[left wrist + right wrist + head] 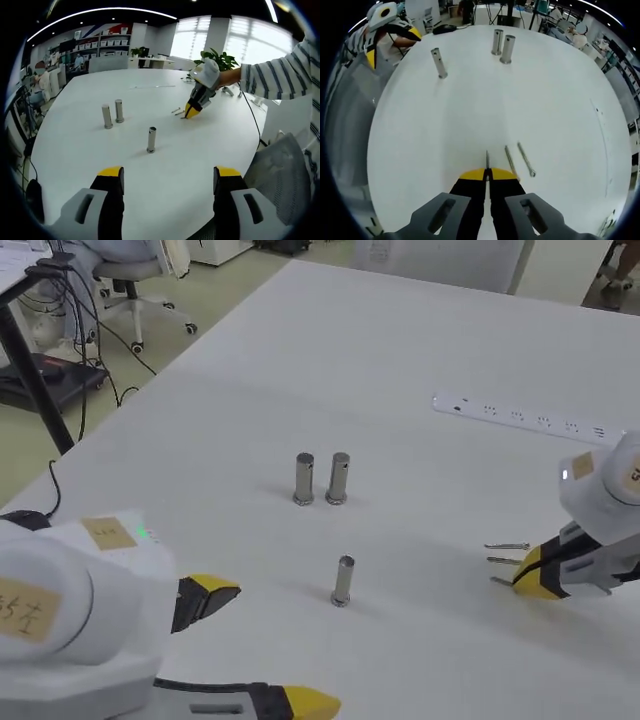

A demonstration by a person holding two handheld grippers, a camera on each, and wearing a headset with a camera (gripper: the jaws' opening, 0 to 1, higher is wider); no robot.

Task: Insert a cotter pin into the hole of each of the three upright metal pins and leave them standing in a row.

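My right gripper (528, 578), low on the table (420, 360) at the right, has its jaws pinched together on one cotter pin (487, 160). My left gripper (170, 175) hovers near, jaws apart and empty. Three upright metal pins (343, 580) stand between. I judge the thin cotter pin could twist in that tip hold, and pushing it could topple an unsteadied metal pin.

A white power strip (520, 418) is seen laid on the white tabletop (300, 360) just beyond the right tool (520, 575). Far beyond the left tool (169, 172), past the tabletop's edge, an office chair (130, 285) and black cables (95, 335) are pictured on the floor (200, 310). A potted plant (222, 59) is framed against windows (200, 30).
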